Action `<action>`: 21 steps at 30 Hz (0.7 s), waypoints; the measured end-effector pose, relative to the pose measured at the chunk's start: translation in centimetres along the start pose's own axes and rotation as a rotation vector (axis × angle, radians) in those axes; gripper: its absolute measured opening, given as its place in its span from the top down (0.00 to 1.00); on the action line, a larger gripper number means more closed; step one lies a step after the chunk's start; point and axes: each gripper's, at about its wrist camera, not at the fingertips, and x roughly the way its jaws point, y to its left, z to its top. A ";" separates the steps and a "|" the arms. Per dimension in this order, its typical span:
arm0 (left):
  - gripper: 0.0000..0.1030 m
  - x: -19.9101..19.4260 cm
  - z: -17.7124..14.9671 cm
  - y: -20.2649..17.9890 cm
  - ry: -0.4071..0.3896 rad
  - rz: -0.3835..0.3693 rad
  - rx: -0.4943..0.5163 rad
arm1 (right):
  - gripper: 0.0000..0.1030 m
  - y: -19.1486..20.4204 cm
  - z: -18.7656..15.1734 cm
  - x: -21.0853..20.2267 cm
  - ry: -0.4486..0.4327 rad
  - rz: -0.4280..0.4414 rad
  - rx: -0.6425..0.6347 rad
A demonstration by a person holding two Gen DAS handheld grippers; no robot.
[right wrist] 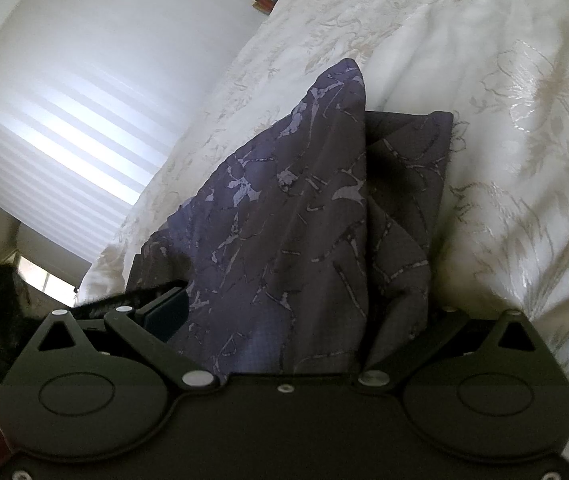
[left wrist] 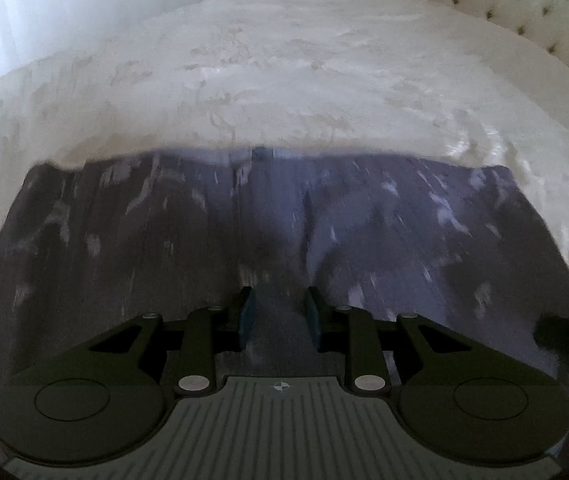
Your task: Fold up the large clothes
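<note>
The dark purple patterned garment [left wrist: 244, 232] lies on a bed covered by a cream floral bedspread [left wrist: 304, 80]. In the left wrist view the cloth is spread flat across the near part of the bed, and its far edge runs straight from side to side with bare bedspread beyond it. This view is smeared, so the print reads only as pale streaks.

The left gripper [left wrist: 280, 316] points down over the garment. Its jaws stand a small way apart, with cloth visible in the gap below them. The blue pads [left wrist: 247, 316] show no fold pinched between them; they appear to hold nothing, though the blur leaves contact with the cloth underneath uncertain.

In the right wrist view, the right gripper [right wrist: 284, 320] has a bunched mass of the same garment [right wrist: 284, 220] filling the space between its jaws. The fabric rises from the gripper in a peaked fold and drapes down onto the bedspread [right wrist: 504, 160] behind. One blue pad [right wrist: 166, 312] is visible at the left, set against the cloth; the opposite pad is buried under the fabric. The jaws stand wide, closed around the thick bundle.

A tufted headboard [left wrist: 524, 12] stands at the upper right of the left wrist view. A window blind [right wrist: 64, 140] is lit at the left of the right wrist view.
</note>
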 end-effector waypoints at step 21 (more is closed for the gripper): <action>0.71 -6.1 -8.4 0.7 -0.046 -0.062 -0.021 | 0.01 -0.9 0.4 -0.9 0.002 0.038 0.027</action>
